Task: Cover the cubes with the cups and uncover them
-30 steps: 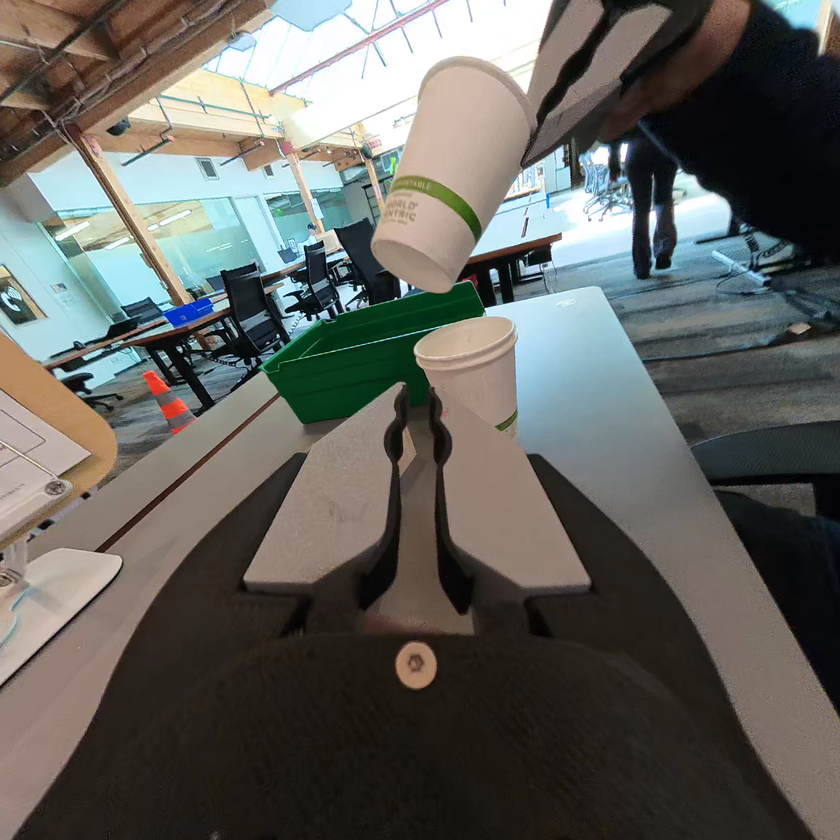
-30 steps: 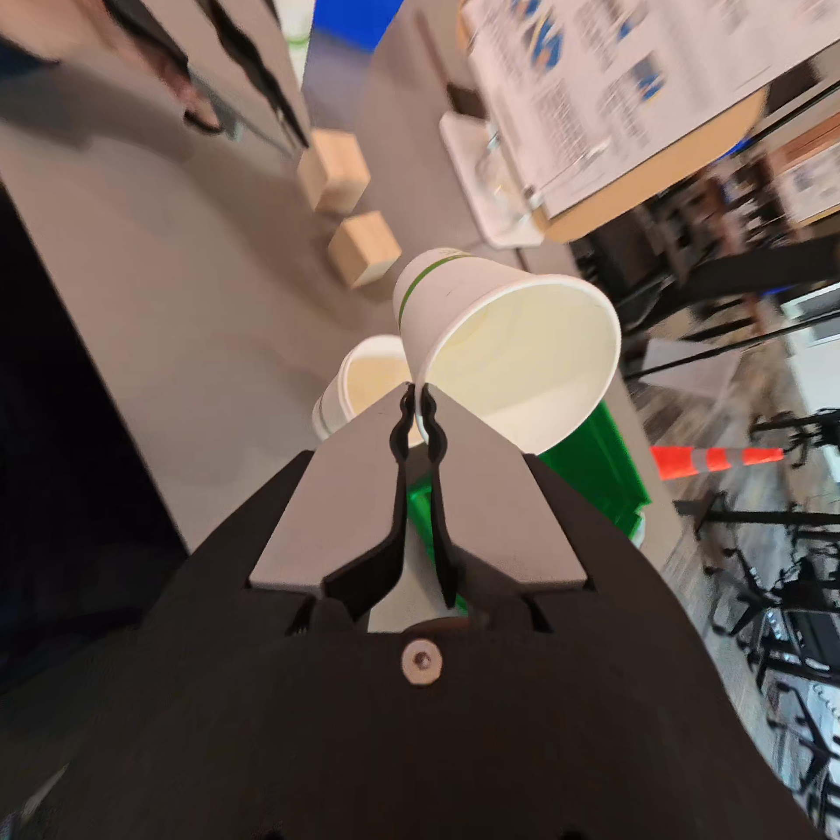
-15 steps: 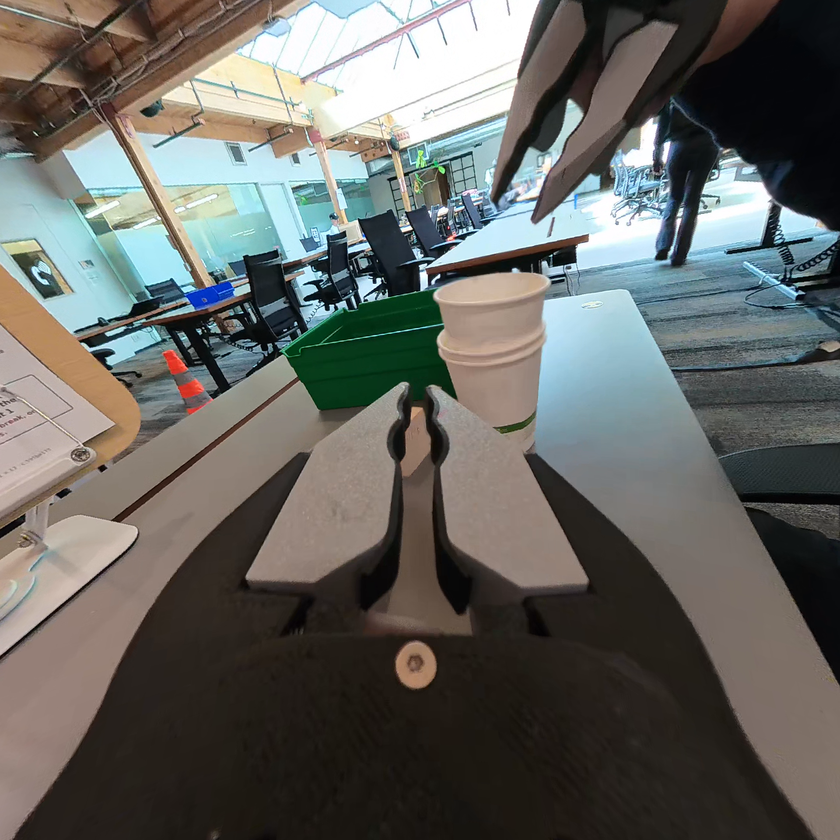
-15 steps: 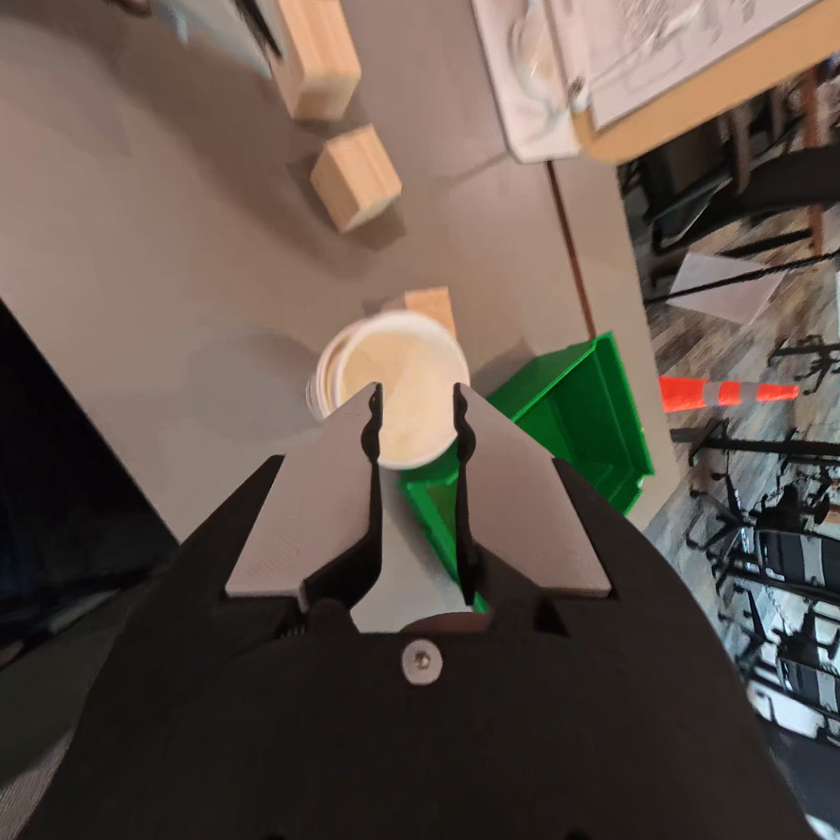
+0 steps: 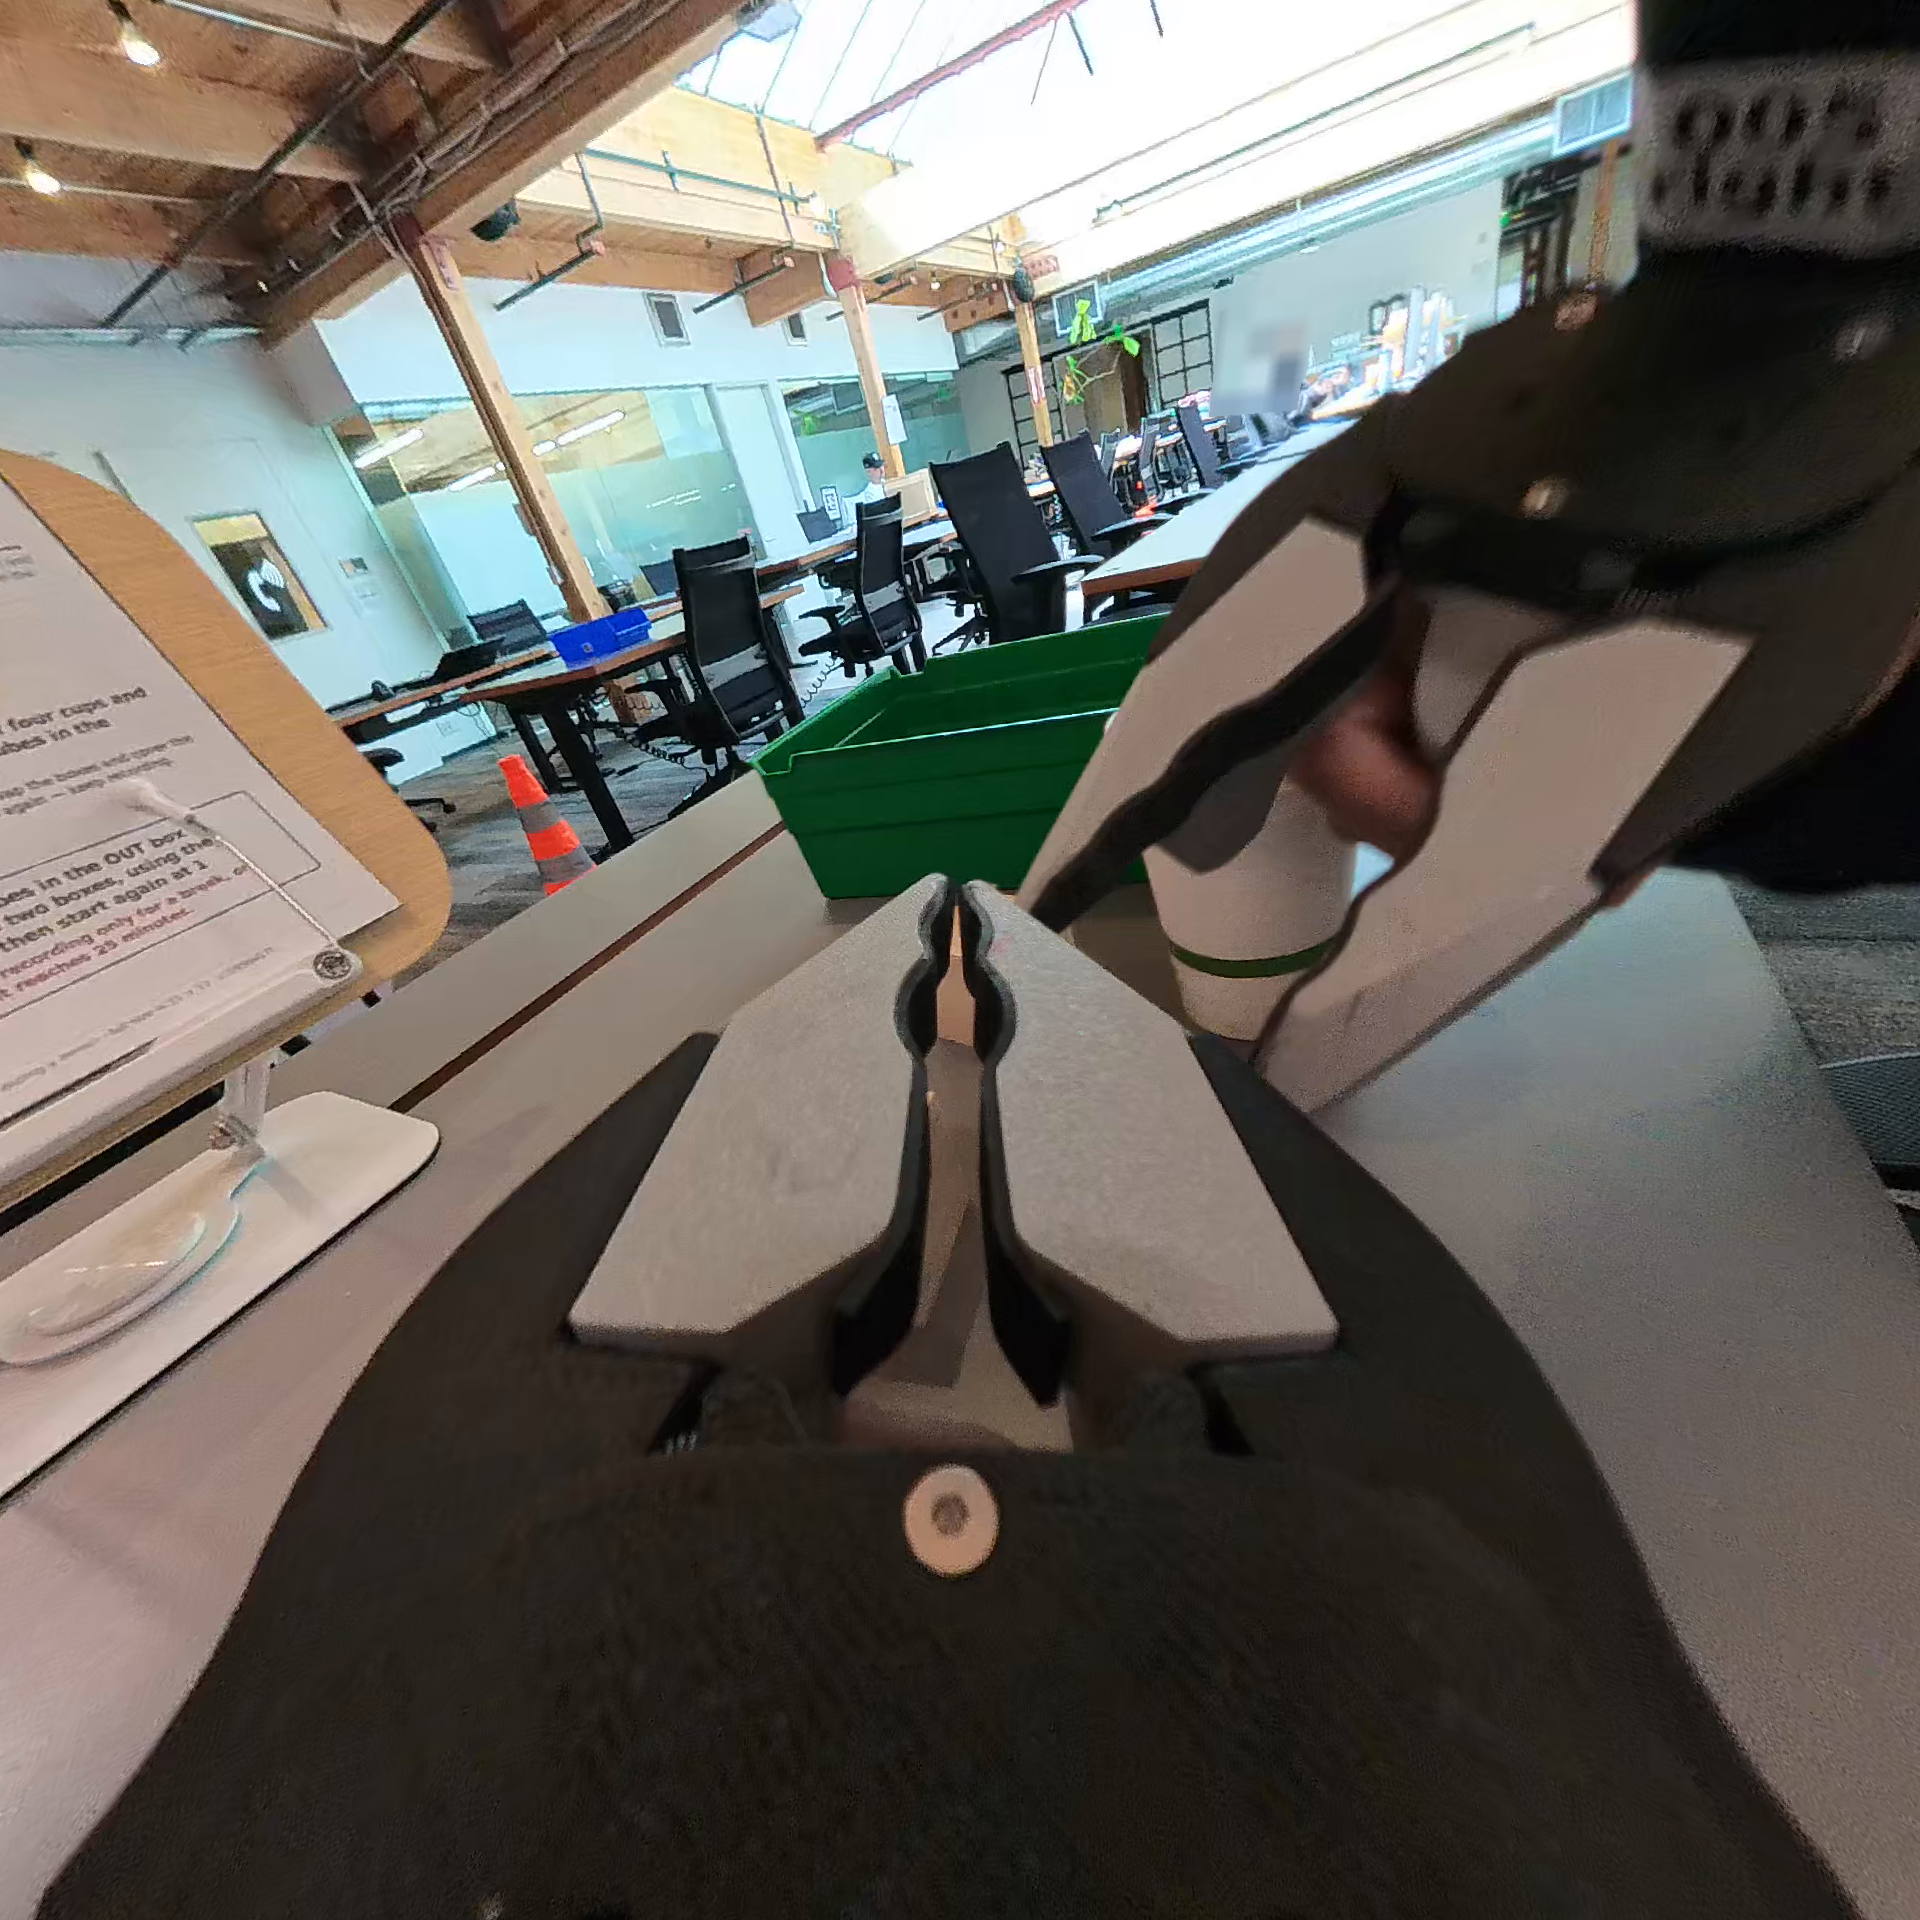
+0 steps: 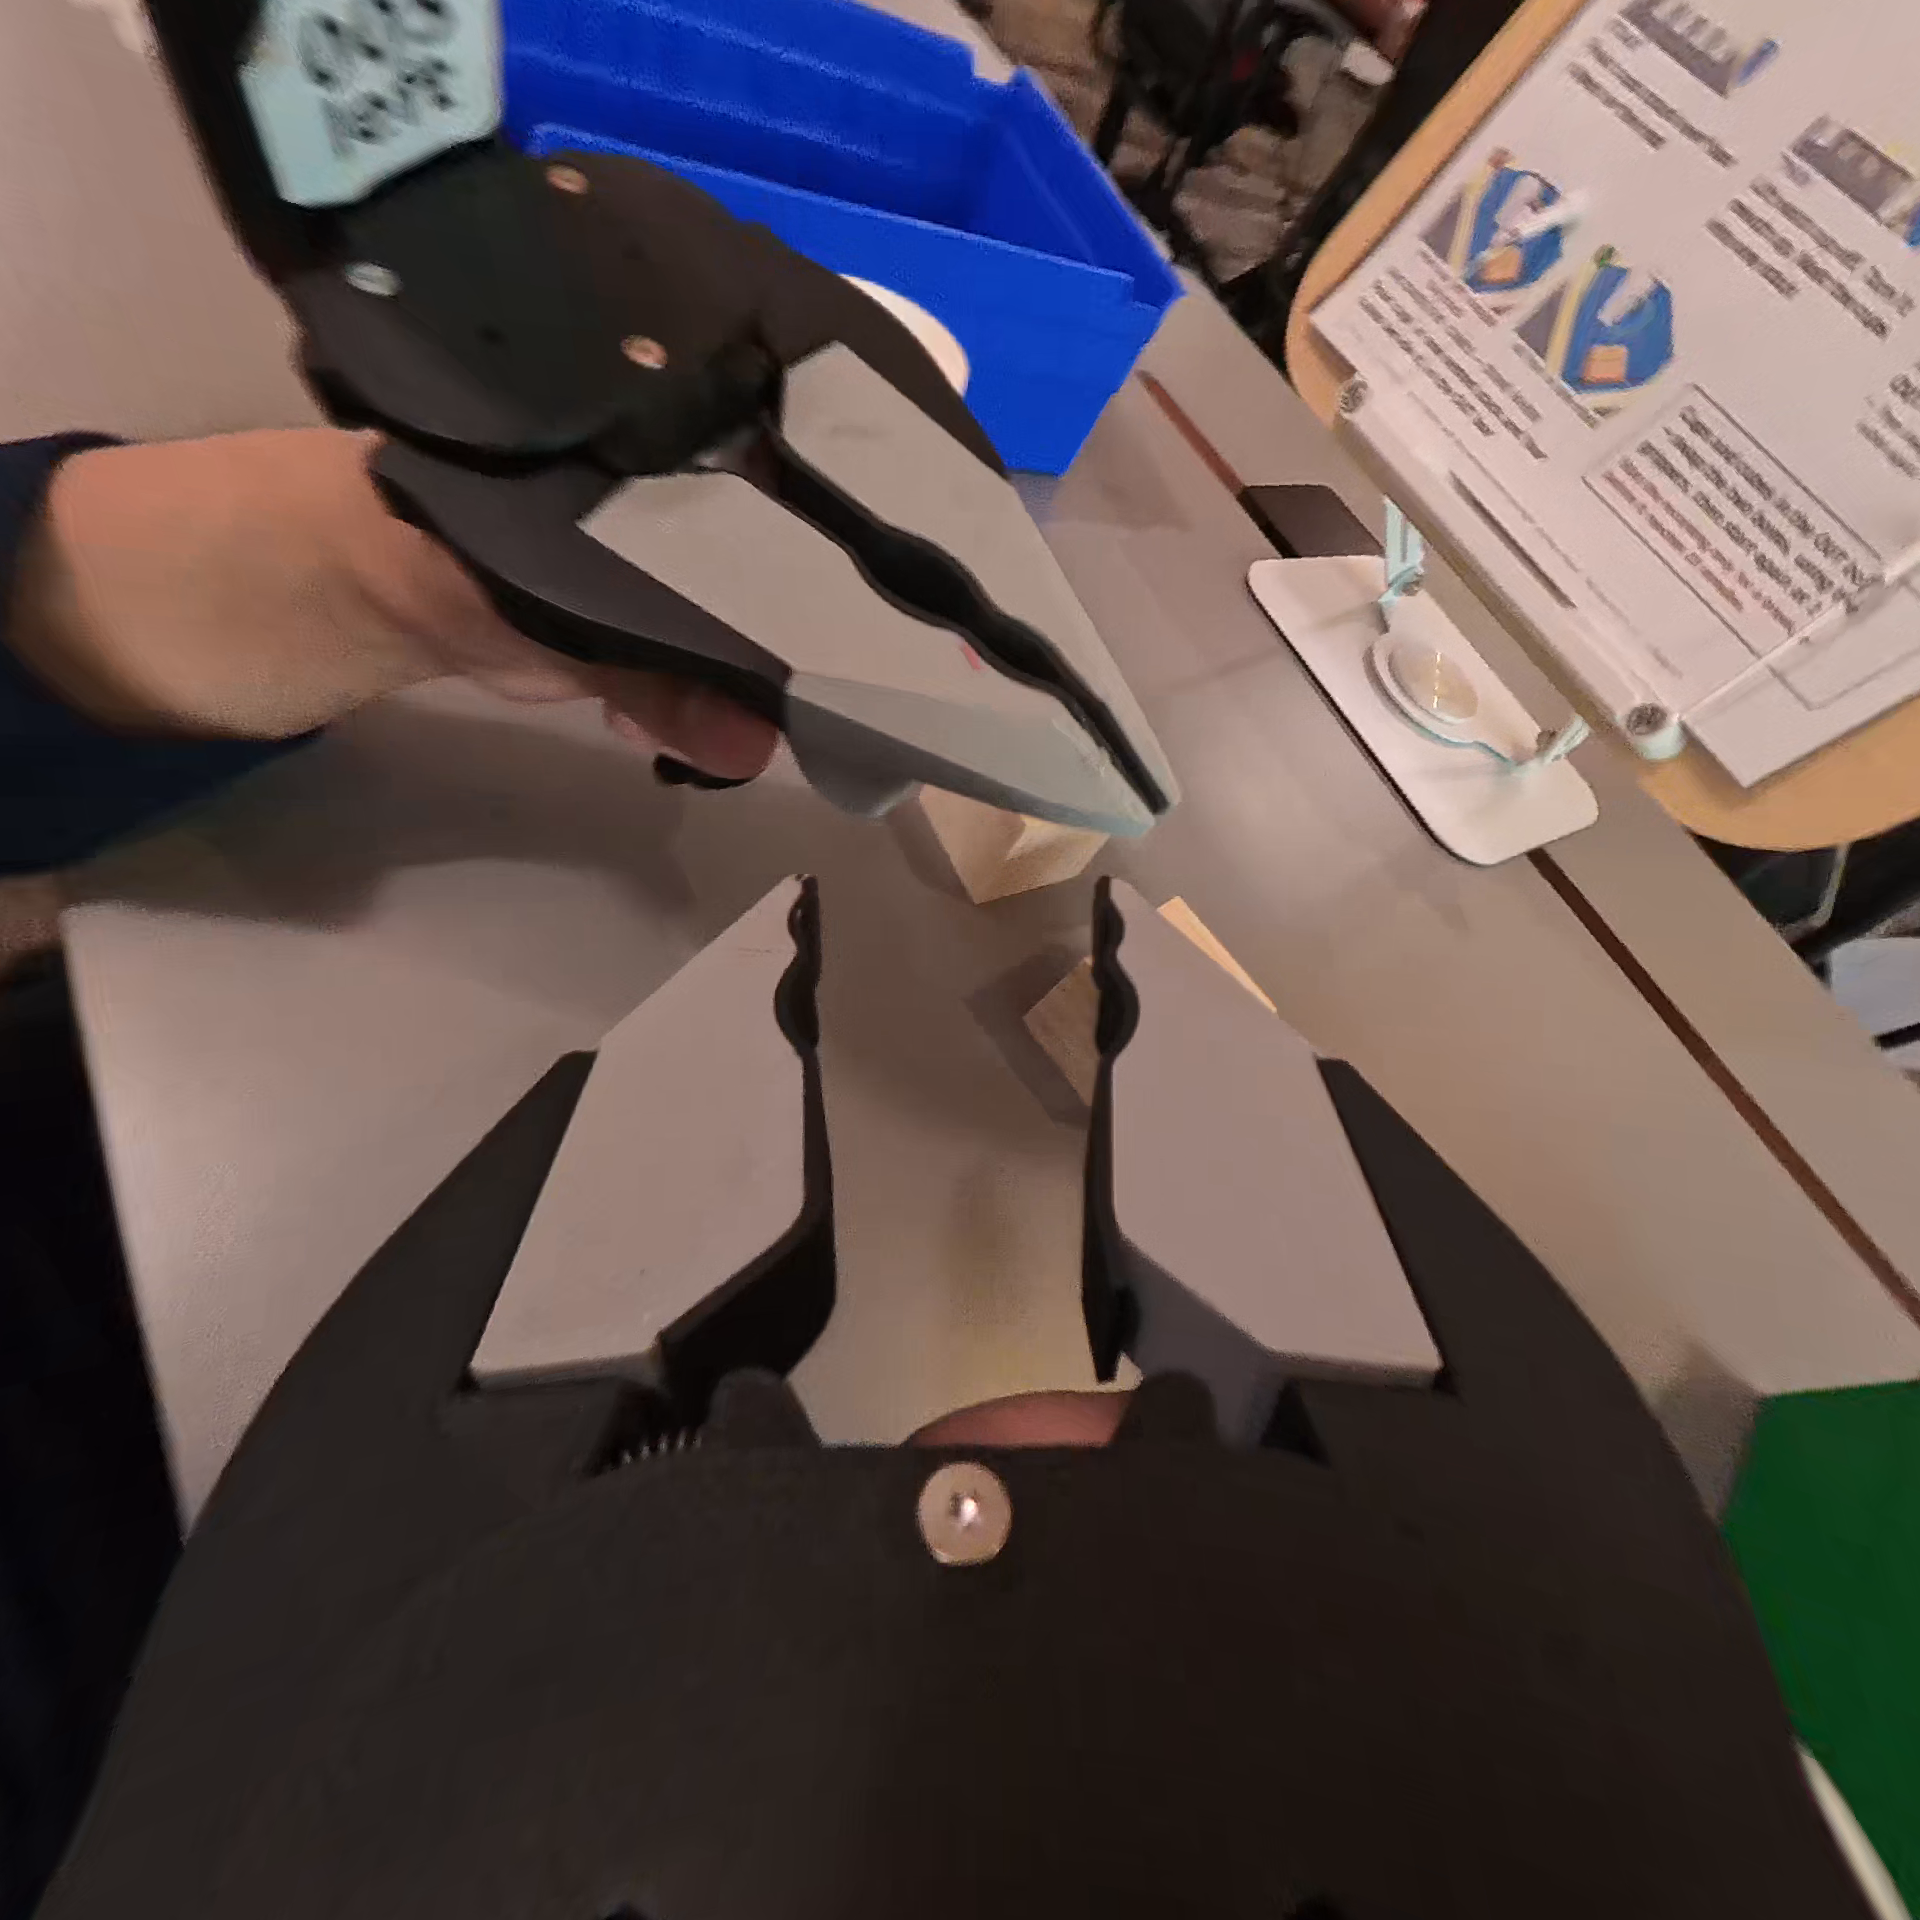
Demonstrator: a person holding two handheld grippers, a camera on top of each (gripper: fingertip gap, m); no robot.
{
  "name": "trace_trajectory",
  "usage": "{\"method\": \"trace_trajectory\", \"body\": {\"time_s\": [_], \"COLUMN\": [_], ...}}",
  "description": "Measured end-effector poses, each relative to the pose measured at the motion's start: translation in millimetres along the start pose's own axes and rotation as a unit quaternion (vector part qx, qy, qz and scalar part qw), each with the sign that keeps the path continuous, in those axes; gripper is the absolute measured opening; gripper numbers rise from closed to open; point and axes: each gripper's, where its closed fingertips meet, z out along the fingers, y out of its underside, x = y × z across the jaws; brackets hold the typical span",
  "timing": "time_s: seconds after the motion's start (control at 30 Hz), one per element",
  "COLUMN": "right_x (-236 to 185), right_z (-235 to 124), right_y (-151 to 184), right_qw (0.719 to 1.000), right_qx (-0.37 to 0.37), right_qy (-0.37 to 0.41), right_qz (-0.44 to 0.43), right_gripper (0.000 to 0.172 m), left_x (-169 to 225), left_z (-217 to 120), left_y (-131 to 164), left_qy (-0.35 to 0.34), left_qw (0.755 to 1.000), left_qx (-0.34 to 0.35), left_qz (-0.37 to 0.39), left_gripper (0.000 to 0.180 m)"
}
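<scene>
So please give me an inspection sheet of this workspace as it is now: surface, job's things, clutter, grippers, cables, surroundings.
Surface: grey table.
Job's things: white cups stacked upright by the green bin; two wooden cubes uncovered.
Clutter: blue bin; instruction stand.
Grippers: left hand-held gripper shut, nothing held; right hand-held gripper open, nothing held.
Cables: nothing seen.
Surroundings: office desks, chairs, traffic cone.

Two hand-held grippers share one build: a matte black, textured plastic body with a silver screw (image 5: 950,1520) at its centre, and flat grey wedge-shaped fingers (image 5: 790,1153) lined with wavy black pads. The left gripper (image 6: 1138,805) carries a pale blue printed tag; a dark navy sleeve (image 6: 42,665) covers the person's arm.
</scene>
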Motion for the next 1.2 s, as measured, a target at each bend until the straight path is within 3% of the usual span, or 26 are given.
{"method": "trace_trajectory", "body": {"time_s": [0.17,0.27,0.37,0.53,0.63,0.7,0.83,1.0,1.07,1.2], "right_x": [4.6,-2.8,-17.8,-19.3,-19.1,-20.3,-25.5,-24.1,-22.8,-20.2], "right_z": [23.7,29.7,38.8,43.2,46.1,47.3,50.8,52.4,51.5,50.4], "right_y": [14.2,19.7,27.6,29.3,31.9,32.7,35.2,36.6,36.0,36.6], "right_qw": [0.996,0.988,0.987,0.987,0.988,0.988,0.991,0.994,0.993,0.993], "right_qx": [0.075,0.147,0.128,0.125,0.113,0.108,0.093,0.085,0.089,0.09], "right_qy": [0.014,-0.01,-0.075,-0.083,-0.087,-0.089,-0.088,-0.067,-0.066,-0.064], "right_qz": [0.045,0.046,0.06,0.061,0.067,0.065,0.043,0.031,0.035,0.042], "right_gripper": [0.055,0.047,0.057,0.061,0.063,0.062,0.062,0.062,0.061,0.061], "left_x": [-12.8,-19.2,-21.3,-12.5,-2.5,0.5,-7.3,-67.9,-88.8,-116.9], "left_z": [-8.5,-16.3,-15.0,-13.9,-37.5,-62.2,-106.4,-135.9,-142.5,-148.5], "left_y": [-4.7,-16.6,-10.6,17.9,31.3,37.2,41.7,23.0,43.5,74.3], "left_qy": [-0.026,-0.037,-0.036,-0.055,-0.083,-0.114,-0.175,-0.268,-0.262,-0.265], "left_qw": [1.0,0.999,0.999,0.996,0.991,0.987,0.967,0.928,0.903,0.87], "left_qx": [-0.001,0.028,0.011,-0.074,-0.098,-0.113,-0.176,-0.259,-0.339,-0.414], "left_qz": [0.007,-0.01,-0.03,-0.017,-0.033,-0.025,-0.048,0.002,-0.01,-0.038], "left_gripper": [0.0,0.0,0.0,0.012,0.016,0.004,0.01,0.012,0.029,0.024]}}
